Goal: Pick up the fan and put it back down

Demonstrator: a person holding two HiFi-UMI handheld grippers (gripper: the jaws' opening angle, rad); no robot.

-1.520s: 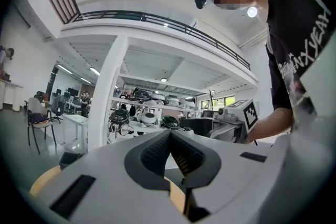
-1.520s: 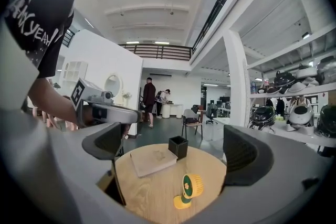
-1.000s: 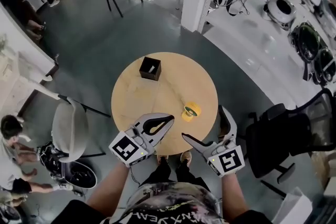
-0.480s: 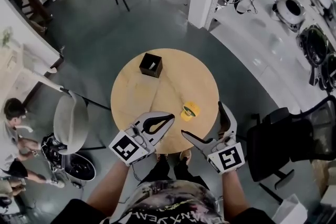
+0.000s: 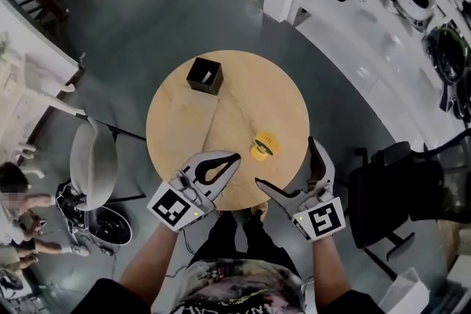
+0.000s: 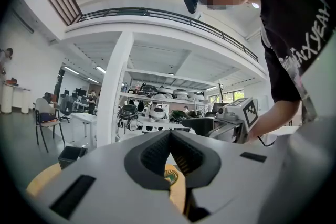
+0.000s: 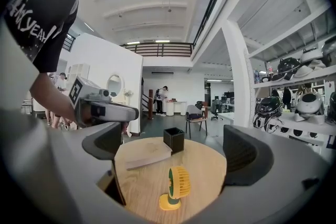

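The fan (image 5: 262,145) stands upright on the round table (image 5: 293,103), right of the middle, toward the near edge, and nothing touches it. The right gripper (image 5: 285,163) hovers at the near edge, its jaws wide apart and empty. The left gripper (image 5: 234,157), near the fan's left, has its jaws pressed together on nothing. A black box (image 5: 204,75) sits by the far edge.

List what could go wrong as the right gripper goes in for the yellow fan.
1. The fan stands upright on a small base; a bump from one of the right gripper's wide-open jaws may tip it over.
2. Its head is a round grille, so the jaws might slip off it or squeeze it out of shape.
3. The left gripper, jaws shut, hovers close beside the fan and may get in the way.
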